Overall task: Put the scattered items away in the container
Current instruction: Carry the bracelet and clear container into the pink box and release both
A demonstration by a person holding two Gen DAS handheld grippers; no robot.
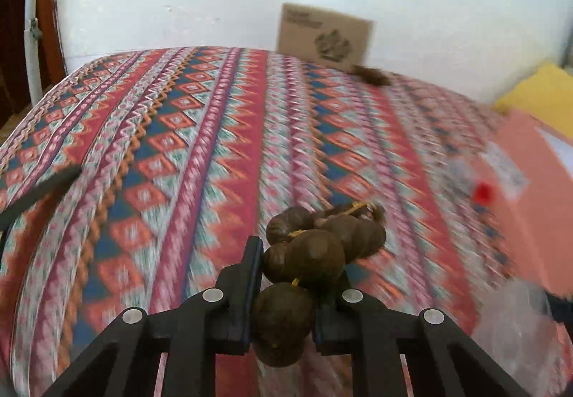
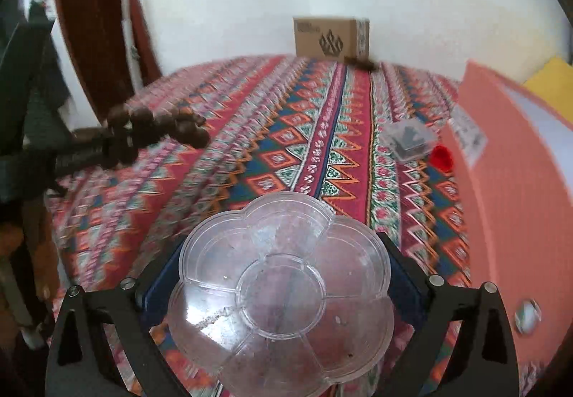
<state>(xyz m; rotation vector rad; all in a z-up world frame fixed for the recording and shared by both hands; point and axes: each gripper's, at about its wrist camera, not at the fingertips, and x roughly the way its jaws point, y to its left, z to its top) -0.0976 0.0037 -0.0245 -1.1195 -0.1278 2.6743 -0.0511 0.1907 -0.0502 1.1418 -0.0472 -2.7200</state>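
My left gripper is shut on a string of large dark brown beads and holds it above the patterned cloth. The same beads and the left gripper show at the left of the right wrist view. My right gripper is shut on a clear flower-shaped plastic container with several compartments, held above the cloth. A small clear plastic box and a red cap lie on the cloth at the right; the cap also shows blurred in the left wrist view.
A patterned cloth covers the surface. A cardboard box stands at the back against the white wall, with a dark brown tuft beside it. An orange-pink folder and something yellow lie at the right.
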